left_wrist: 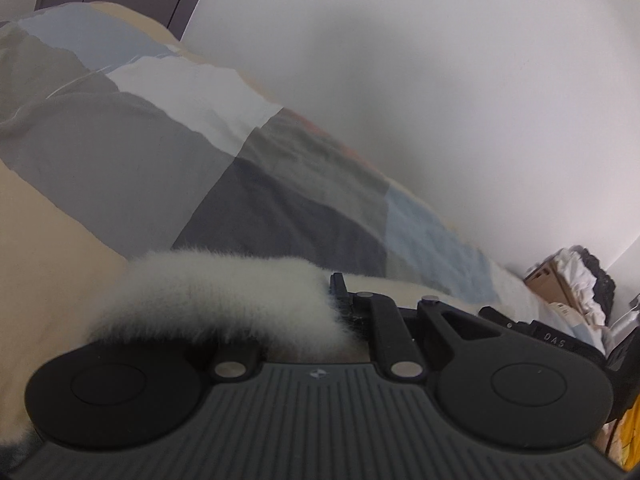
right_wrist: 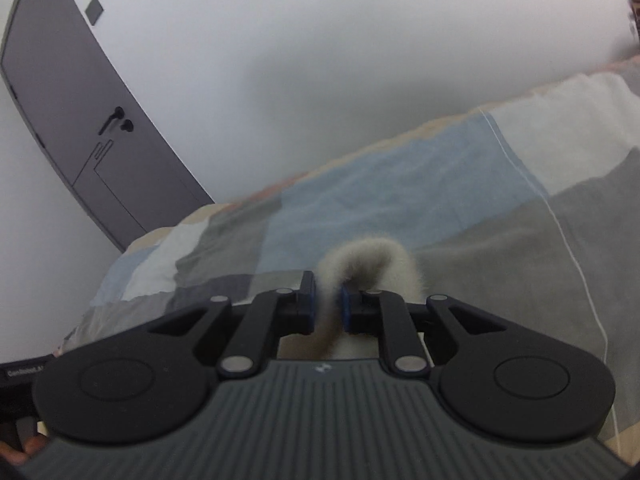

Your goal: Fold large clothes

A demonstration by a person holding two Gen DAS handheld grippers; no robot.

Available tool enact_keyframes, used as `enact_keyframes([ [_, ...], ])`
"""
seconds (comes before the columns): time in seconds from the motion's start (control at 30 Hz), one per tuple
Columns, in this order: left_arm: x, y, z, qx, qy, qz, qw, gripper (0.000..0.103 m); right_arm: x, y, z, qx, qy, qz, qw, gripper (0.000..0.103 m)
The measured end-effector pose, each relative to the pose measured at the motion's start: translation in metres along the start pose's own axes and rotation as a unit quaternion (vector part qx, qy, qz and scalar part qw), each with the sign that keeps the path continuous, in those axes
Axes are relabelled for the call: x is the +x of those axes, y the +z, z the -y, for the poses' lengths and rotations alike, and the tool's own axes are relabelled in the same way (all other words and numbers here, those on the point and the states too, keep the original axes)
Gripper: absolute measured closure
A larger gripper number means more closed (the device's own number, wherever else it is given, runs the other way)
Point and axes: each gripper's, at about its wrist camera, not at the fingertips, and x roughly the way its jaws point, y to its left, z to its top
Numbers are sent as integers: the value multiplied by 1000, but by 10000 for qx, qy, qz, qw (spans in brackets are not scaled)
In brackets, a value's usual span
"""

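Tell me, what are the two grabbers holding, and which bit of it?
Both hold the white fluffy garment. The right gripper pinches a raised fold; the left gripper's exact hold spot is hidden by the fluff.

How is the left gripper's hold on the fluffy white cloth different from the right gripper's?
The right gripper shows both blue-padded fingers pinching a narrow fluffy white cloth fold that loops up between them. On the left gripper, a wide band of that cloth drapes across and hides one finger, so its closure is unclear. Both sit above the patchwork bedspread.
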Motion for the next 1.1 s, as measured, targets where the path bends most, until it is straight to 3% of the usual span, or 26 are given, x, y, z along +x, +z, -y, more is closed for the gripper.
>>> enact_keyframes([
  [0.2,1,-3,-2,-109,-6,-204,9997,81,17,1,-15,-229,-251,-80,9994,86],
  [0.23,-3,-3,1,-120,-46,-250,9996,71,16,1,-16,-257,-275,-78,9993,86],
  [0.27,-5,-3,2,-147,-150,-300,9993,52,15,0,-16,-279,-284,-70,9992,85],
  [0.33,-11,-3,8,-174,-407,-386,9983,32,11,0,-17,-288,-263,-61,9992,82],
  [0.43,-23,-7,24,189,-216,-366,9989,31,1,0,-17,-286,-202,-72,9994,70],
  [0.5,-32,-12,32,369,-113,-381,9985,31,-9,-1,-18,-297,-157,-28,9994,52],
  [0.57,-43,-18,36,403,-113,-377,9984,31,-23,-4,-24,-390,-137,98,9991,48],
  [0.83,-118,-49,50,204,-414,-297,9985,31,-99,-18,-42,-552,20,413,9976,47],
  [1.1,-237,-105,90,511,-462,34,9976,31,-218,-51,-65,-830,161,758,9935,47],
])
